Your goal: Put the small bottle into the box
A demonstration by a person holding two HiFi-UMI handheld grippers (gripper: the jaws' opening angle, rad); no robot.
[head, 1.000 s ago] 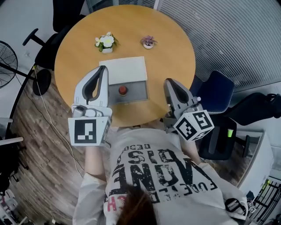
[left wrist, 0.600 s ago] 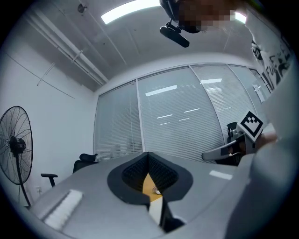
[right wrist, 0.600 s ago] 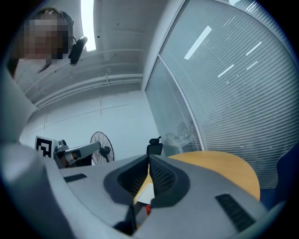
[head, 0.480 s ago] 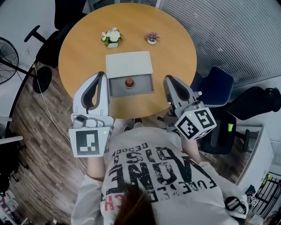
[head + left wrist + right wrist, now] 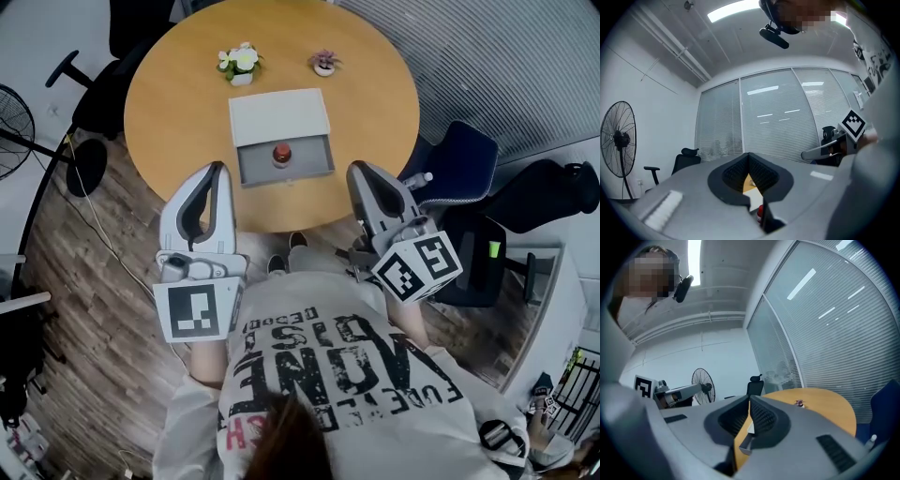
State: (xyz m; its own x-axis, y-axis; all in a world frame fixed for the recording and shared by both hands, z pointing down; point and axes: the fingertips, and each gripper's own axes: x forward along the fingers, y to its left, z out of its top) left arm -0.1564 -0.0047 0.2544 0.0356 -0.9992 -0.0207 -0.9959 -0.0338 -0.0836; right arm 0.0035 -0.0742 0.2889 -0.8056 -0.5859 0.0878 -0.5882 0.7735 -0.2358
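A small bottle with a red cap [image 5: 281,153] stands inside the open grey box [image 5: 310,160], whose white lid [image 5: 279,116] lies flat behind it on the round wooden table [image 5: 178,103]. My left gripper [image 5: 217,167] hovers at the table's near edge, left of the box, shut and empty. My right gripper [image 5: 354,169] hangs at the same edge on the box's right, also shut and empty. In the left gripper view the jaws [image 5: 749,154] meet, and the red bottle [image 5: 760,213] shows below them. The right gripper view shows closed jaws [image 5: 750,399] and a corner of the box [image 5: 746,444].
Two small potted plants [image 5: 241,64] [image 5: 324,63] sit at the table's far side. A blue chair [image 5: 459,159] and a black chair [image 5: 553,216] stand to the right, another black chair [image 5: 103,94] and a floor fan [image 5: 11,122] to the left.
Both grippers have drawn back from beside the box to the table's near edge, and the table sits farther away in the head view. The jaws stay shut.
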